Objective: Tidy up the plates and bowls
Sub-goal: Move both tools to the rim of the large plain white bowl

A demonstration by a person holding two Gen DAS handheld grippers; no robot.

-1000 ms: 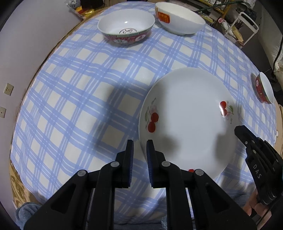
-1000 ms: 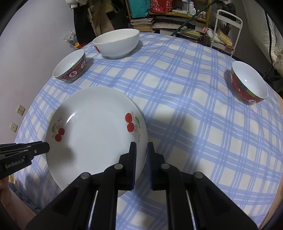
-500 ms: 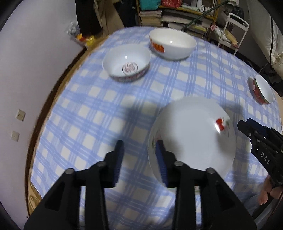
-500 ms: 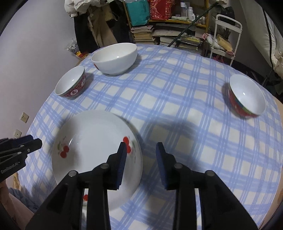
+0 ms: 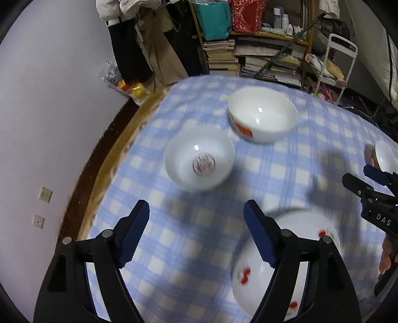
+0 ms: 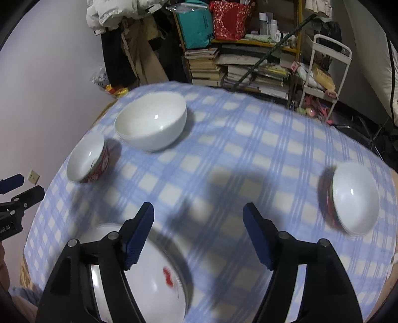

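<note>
Released white cherry-printed plate (image 5: 293, 251), blurred

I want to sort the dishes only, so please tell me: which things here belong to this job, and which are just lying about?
Belong to the job:
- cherry plate
- big white bowl
- red-patterned bowl near the wall
- red-patterned bowl on the far right

Just lying about:
- stacked books
- white trolley
- hanging coats
- teal bag
</note>
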